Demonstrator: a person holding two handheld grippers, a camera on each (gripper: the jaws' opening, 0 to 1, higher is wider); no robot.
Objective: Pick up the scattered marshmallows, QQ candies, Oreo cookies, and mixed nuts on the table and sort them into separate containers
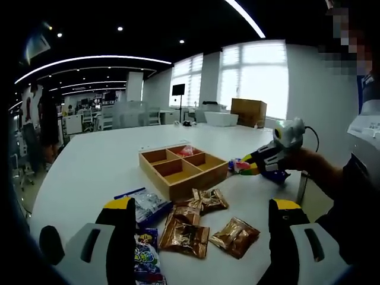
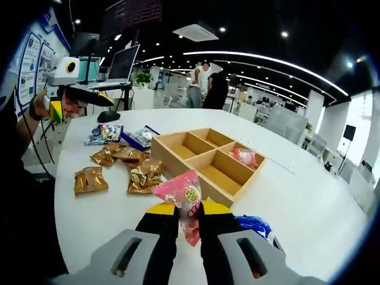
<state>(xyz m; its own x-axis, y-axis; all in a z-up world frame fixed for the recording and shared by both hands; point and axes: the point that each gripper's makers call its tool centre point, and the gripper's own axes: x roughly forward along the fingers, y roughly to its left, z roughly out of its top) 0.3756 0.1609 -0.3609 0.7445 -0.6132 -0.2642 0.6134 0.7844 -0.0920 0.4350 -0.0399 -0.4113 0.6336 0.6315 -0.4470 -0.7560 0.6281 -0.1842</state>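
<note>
A wooden four-compartment tray [image 1: 199, 180] [image 2: 178, 161] sits mid-table, with one pink packet [image 1: 187, 151] [image 2: 244, 157] in a compartment. My right gripper [image 2: 189, 211] is shut on a second pink marshmallow packet [image 2: 185, 200], held above the table near the tray's corner. In the left gripper view the right gripper [image 1: 248, 163] comes in from the right, beside the tray. My left gripper [image 1: 202, 208] is wide open above several brown nut packets [image 1: 184, 235] [image 2: 144, 175], a blue cookie packet [image 1: 143, 205] [image 2: 142, 136] and a colourful candy packet [image 1: 145, 261] [image 2: 104, 133].
The round white table [image 1: 101, 160] [image 2: 309, 196] has bare room beyond the tray. A blue packet [image 2: 255, 225] lies close under my right gripper. A person's sleeve [image 1: 356, 196] is at the right edge. Desks, monitors and people stand in the office behind.
</note>
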